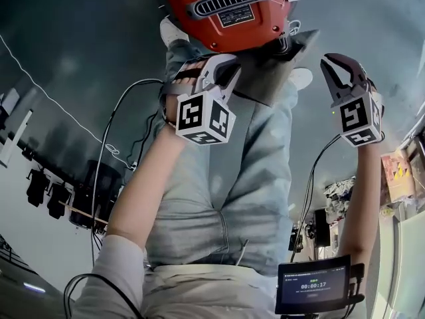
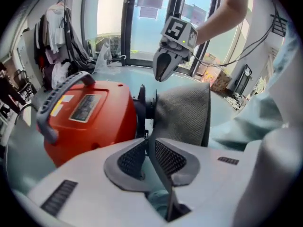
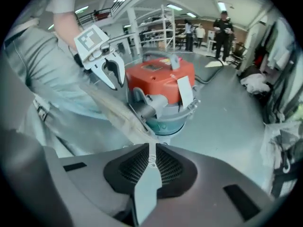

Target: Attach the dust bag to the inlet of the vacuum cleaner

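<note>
1. Nearest its own camera, the left gripper (image 2: pixel 150 144) is clamped on a thin edge of the grey dust bag (image 2: pixel 183 111).
2. The right gripper (image 3: pixel 151 148) has its jaws drawn to a narrow slit, with nothing discernible between them.
3. Only the head view shows both grippers flanking the bag, the left at its 9 o'clock, the right at its 3 o'clock and apart from it.
4. Farthest, at the frame's 12 o'clock, is the red vacuum cleaner (image 1: pixel 229 8). The left gripper view alone shows the bag meeting a black fitting (image 2: pixel 142 103) on its side.

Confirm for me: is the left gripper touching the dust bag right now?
Touching. In the left gripper view, the left gripper has its fingers shut on a bottom corner of the grey dust bag.
</note>
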### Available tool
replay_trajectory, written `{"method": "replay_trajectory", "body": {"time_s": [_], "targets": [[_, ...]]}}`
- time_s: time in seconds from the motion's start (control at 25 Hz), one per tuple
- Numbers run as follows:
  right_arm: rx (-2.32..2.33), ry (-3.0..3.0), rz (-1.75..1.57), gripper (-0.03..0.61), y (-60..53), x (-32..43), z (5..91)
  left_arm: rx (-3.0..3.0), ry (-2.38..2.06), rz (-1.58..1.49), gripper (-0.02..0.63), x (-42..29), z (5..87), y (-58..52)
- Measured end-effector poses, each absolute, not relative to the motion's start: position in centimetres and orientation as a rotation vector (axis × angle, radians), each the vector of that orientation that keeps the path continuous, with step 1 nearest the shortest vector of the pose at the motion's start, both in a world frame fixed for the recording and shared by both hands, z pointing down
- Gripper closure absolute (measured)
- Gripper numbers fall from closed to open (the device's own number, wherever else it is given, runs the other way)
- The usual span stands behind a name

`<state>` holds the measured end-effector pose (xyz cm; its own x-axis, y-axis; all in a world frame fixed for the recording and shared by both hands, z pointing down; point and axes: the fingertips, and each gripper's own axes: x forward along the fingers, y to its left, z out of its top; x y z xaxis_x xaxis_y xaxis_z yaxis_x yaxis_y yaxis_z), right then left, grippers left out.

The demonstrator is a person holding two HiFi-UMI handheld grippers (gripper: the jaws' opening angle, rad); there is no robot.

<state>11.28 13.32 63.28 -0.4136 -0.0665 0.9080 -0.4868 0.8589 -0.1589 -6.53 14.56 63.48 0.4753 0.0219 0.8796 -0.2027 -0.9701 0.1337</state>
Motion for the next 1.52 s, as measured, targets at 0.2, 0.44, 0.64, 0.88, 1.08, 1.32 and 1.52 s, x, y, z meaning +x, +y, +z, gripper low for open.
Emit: {"method": "replay_trajectory", "body": {"time_s": [0.2, 0.44, 0.64, 0.88, 1.08, 1.32, 1.52], "targets": [[0.921, -2.265, 0.831, 0.555, 10.9, 12.0, 53.5, 2.559, -0.397, 1.111, 0.561, -6.0, 53.7, 9.5], [1.242, -2.445, 0.854, 0.557, 6.9, 8.8, 40.9, 2.734, -0.355, 0.659, 0.606, -1.5, 39.1, 3.6], [1.365, -2.648, 0.812, 0.558, 4.3, 7.3, 29.3, 2.718, -0.286, 0.433, 0.606, 2.6, 29.3, 3.5], [1.514, -2.777, 0.541, 0.566, 3.0, 6.5, 13.2, 2.813, -0.174, 0.3, 0.607, 5.6, 16.0, 3.9], [1.511, -2.773, 0.256, 0.565, 4.6, 7.3, 5.2, 3.096, -0.044, 0.385, 0.607, 10.1, 9.1, 7.0], [1.579, -2.776, 0.126, 0.565, 6.0, 8.0, -2.7, 3.063, -0.097, 0.26, 0.607, 10.8, 1.5, 8.3], [1.691, -2.772, -0.004, 0.565, 7.3, 8.8, -8.9, 3.099, -0.003, 0.192, 0.607, 11.4, -4.4, 9.5]]}}
